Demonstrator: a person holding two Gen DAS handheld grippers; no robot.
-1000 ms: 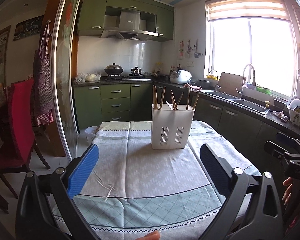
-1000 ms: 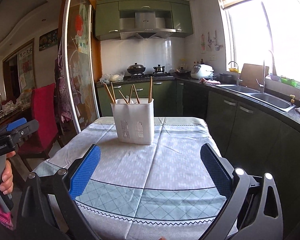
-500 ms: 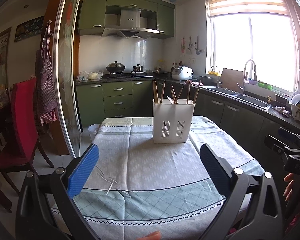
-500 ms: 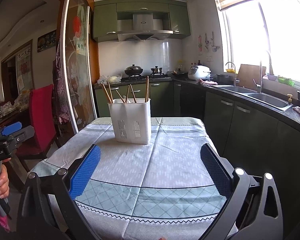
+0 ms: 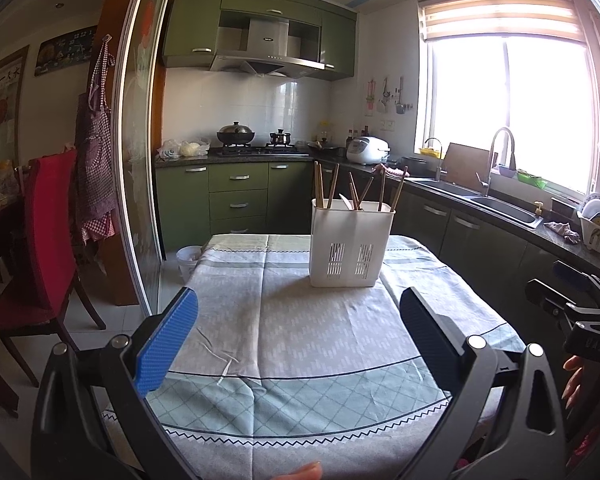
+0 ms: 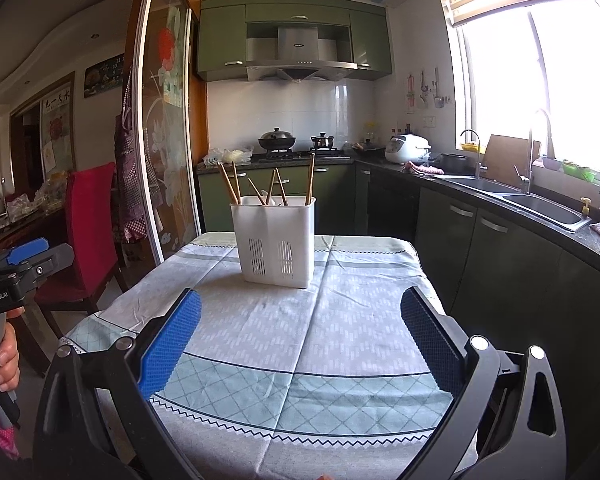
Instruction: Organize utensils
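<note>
A white slotted utensil holder (image 5: 351, 245) stands upright near the far end of the table (image 5: 284, 332), with several wooden chopsticks (image 5: 319, 185) and a white spoon sticking out of it. It also shows in the right wrist view (image 6: 275, 240). My left gripper (image 5: 298, 340) is open and empty, held back over the table's near edge. My right gripper (image 6: 300, 340) is open and empty too, at the near edge. Each gripper shows at the side of the other's view: the right one (image 5: 572, 312) and the left one (image 6: 24, 264).
A patterned cloth covers the table (image 6: 300, 360). A red chair (image 5: 48, 248) stands to the left beside a sliding glass door (image 5: 136, 160). Green cabinets, a stove and a counter with a sink (image 5: 500, 206) run along the back and right.
Both grippers have pulled back and risen slightly; the holder looks a little farther and lower in both views. Jaws stay open. Nothing on the table moved.
</note>
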